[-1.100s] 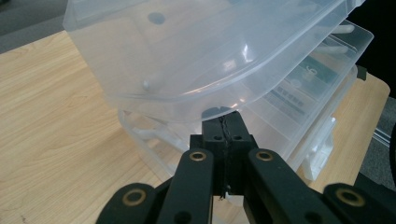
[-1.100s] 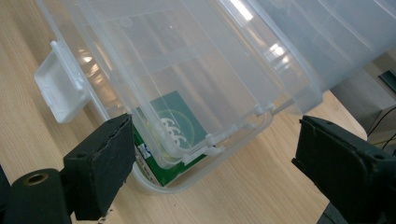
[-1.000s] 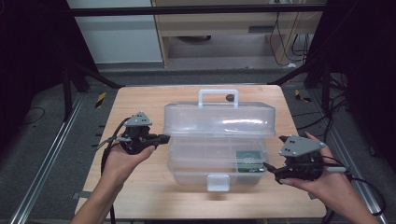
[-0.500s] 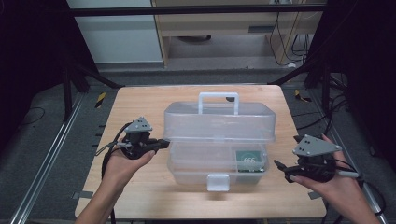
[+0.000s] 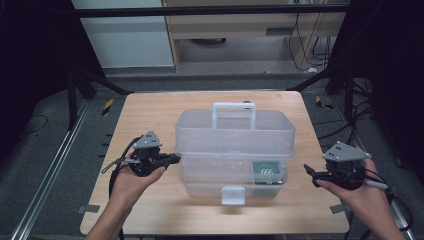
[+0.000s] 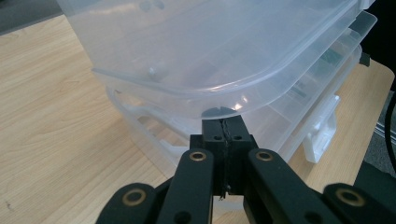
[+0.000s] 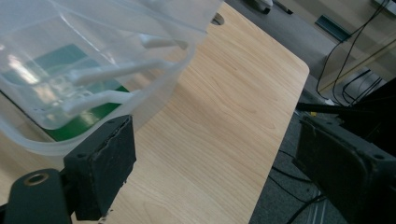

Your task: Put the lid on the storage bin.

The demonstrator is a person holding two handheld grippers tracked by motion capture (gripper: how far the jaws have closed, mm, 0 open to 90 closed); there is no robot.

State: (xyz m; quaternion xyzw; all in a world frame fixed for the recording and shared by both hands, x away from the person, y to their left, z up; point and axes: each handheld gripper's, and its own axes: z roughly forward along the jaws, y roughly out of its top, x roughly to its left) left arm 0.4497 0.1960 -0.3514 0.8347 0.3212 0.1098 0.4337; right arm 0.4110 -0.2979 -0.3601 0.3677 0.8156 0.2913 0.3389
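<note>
The left claw was clenched empty against the left end of the clear plastic toolbox, the right claw spread wide just off its right end, the box mid-bench.

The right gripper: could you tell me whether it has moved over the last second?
Yes. The right gripper has drawn back from the clear box, outward toward the table's right edge and nearer the person.

Two black grippers — left gripper, right gripper — grey three-cornered plates, brass-ringed pivots, black cables.
</note>
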